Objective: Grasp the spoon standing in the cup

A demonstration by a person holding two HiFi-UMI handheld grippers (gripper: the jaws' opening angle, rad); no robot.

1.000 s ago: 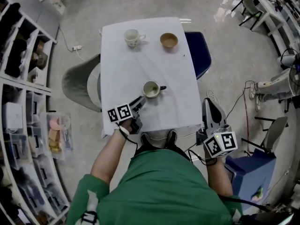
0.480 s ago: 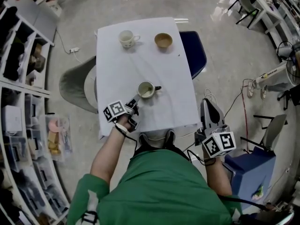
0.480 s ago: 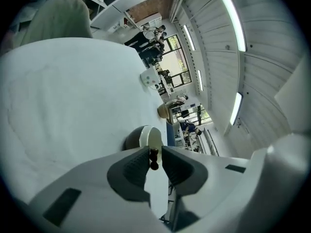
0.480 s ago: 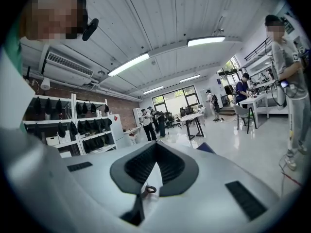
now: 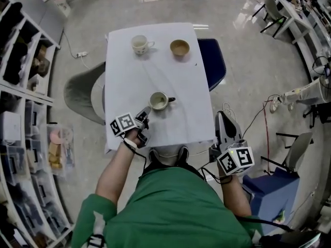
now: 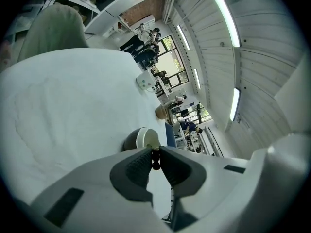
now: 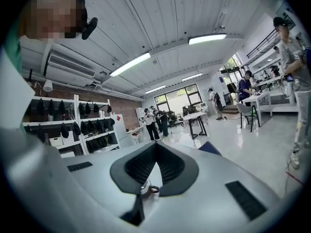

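A grey cup point(image 5: 158, 102) with a dark handle stands on the white-covered table point(image 5: 129, 76), near its front. A thin spoon point(image 5: 147, 108) leans out of the cup toward me. My left gripper point(image 5: 144, 112) sits just left of and in front of the cup, its jaws shut on the tip of the spoon's handle. In the left gripper view the pads pinch a small dark end of the spoon point(image 6: 155, 163), with the cup point(image 6: 144, 139) right behind the left gripper point(image 6: 155, 155). My right gripper point(image 5: 223, 119) hangs off the table's right side, shut and empty, as the right gripper point(image 7: 155, 147) view also shows.
A white mug point(image 5: 138, 44) and a brown bowl point(image 5: 179, 47) stand at the table's far end. A grey chair point(image 5: 83, 94) is at the table's left, a blue chair point(image 5: 214, 56) at its right. Shelves point(image 5: 20, 87) line the left wall. A blue stool point(image 5: 271, 190) stands behind the right gripper.
The left gripper's jaws have gone from wide open to shut round the spoon's handle beside the cup. The right gripper has kept its place off the table.
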